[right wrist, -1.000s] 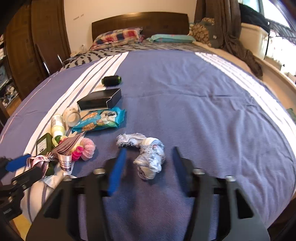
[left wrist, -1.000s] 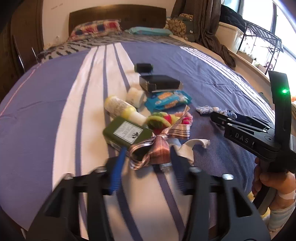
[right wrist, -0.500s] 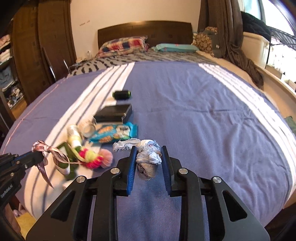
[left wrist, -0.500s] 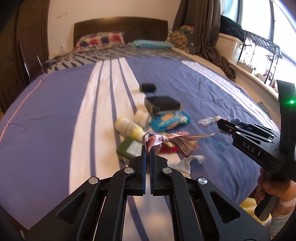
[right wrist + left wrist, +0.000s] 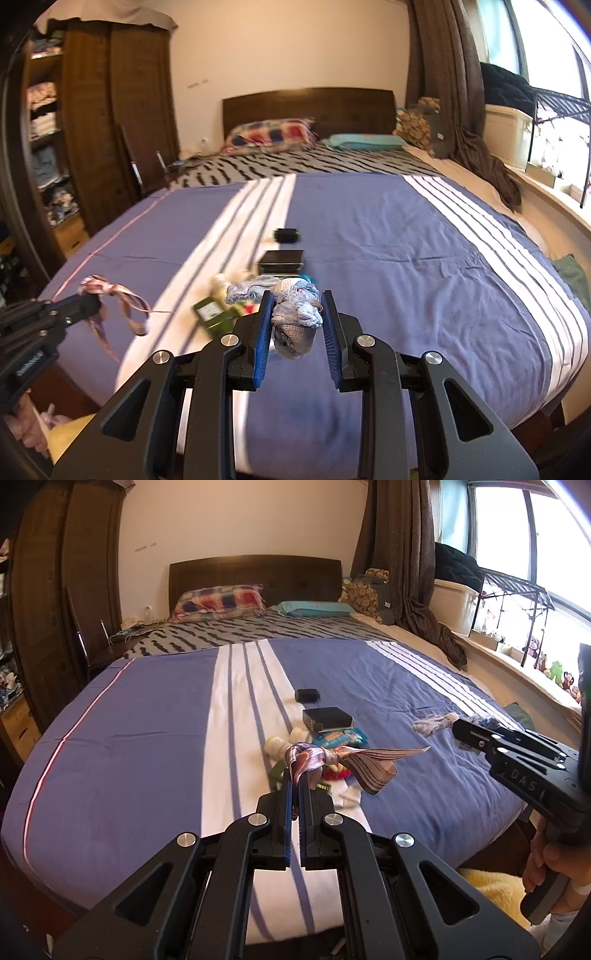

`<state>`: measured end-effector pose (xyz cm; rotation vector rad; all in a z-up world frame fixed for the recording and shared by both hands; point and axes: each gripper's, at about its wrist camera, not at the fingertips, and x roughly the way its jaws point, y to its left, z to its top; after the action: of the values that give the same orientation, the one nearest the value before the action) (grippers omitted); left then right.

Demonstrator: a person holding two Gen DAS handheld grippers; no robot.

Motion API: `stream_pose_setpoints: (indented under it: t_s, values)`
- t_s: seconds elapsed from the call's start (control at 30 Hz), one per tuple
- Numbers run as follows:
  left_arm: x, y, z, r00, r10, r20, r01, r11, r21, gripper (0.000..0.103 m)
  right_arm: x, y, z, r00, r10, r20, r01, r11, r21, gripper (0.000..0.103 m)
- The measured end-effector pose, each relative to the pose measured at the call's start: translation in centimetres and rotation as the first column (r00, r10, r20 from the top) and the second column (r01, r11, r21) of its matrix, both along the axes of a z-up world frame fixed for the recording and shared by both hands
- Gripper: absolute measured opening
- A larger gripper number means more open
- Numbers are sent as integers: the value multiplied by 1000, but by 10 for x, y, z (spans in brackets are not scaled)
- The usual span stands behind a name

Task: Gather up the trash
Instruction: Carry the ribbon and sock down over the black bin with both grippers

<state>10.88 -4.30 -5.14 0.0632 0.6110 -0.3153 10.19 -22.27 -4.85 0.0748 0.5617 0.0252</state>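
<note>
Bedroom, daylight from the window at right; a wide bed [image 5: 147, 738] under a blue cover with white stripes fills the room, dark wooden headboard [image 5: 255, 576] at the far end, wardrobe along the left wall. Left gripper [image 5: 295, 794]: jaws pressed together on a shiny pink-and-grey ribbon [image 5: 332, 760], knot just above the blue pads, pleated tail fanning out to the right, clear of the cover. Right gripper [image 5: 297, 317]: jaws narrow, each pad against a side of a crumpled wad of pale blue-grey cloth [image 5: 295, 317], which bulges above and below the pads and is off the bed. In the left wrist view the right gripper comes in from the right with frayed ends of the cloth showing past its tip, a hand [image 5: 550, 864] on its handle. In the right wrist view the left gripper sits at lower left, ribbon loops dangling from it. Beyond the grippers, a cluster lies on the white stripe: green flat bottle [image 5: 212, 314], pale yellow bottle [image 5: 277, 746], a small white round item [image 5: 299, 734], blue snack packet [image 5: 340, 738], something red and pink partly hidden behind the ribbon. Farther up the stripe, a black box [image 5: 327, 718], then a small dark cylinder [image 5: 307, 695] lying apart from it. Plaid pillow [image 5: 221, 600] and teal pillow [image 5: 314, 607] at the headboard.
</note>
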Motion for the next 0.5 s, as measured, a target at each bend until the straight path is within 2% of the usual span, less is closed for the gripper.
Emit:
stream_pose_setpoints:
  t_s: [0.27,0.4,0.5]
  values:
    - [-51,19,2,1000,0,15,0,1000,-10,1,-64,16,15,997,41,70,-41,999,9,27]
    - [-71,24,-6,1000,1,7,-1,1000,-7,1,-84,20,5,997,59,56,-59,998,13,27]
    - [-81,28,-16,1000,4,-14,-4,1000,-6,1,-92,23,-11,997,75,14,-76,997,17,27]
